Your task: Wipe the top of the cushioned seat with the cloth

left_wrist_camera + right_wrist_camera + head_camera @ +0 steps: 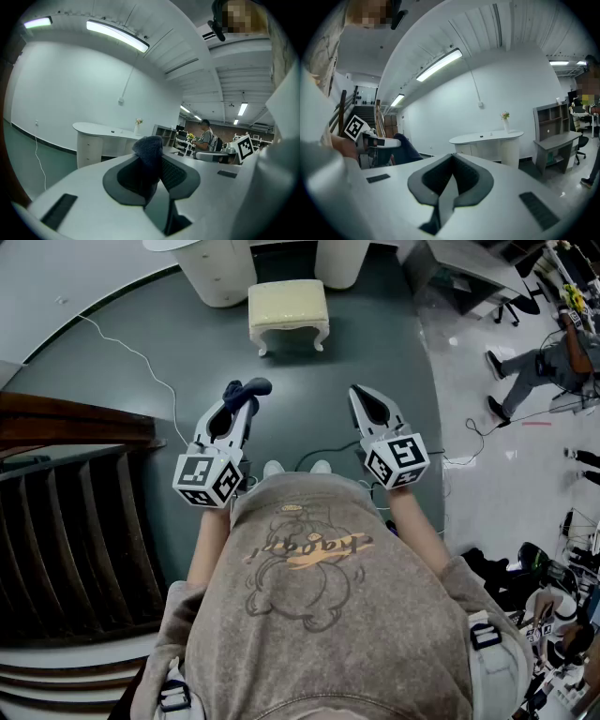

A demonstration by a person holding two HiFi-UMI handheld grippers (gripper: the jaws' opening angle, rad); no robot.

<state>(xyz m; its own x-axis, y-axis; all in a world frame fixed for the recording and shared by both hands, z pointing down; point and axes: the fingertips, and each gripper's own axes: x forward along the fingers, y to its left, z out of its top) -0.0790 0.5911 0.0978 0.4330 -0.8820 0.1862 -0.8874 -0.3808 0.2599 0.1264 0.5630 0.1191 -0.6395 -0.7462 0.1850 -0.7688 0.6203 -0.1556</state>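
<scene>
Left gripper [242, 407] clamps a dark blue fabric cloth [246, 388], right gripper [360, 395] closed and empty, both well short of the cream cushioned seat [288, 306]: wiping seemingly unstarted.

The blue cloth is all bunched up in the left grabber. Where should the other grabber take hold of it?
Probably the loose tuft of the cloth that sticks out past the left gripper's jaws. The right gripper, shut and empty, would open and come in from its own side, since the rest is pinched between the jaws.
</scene>
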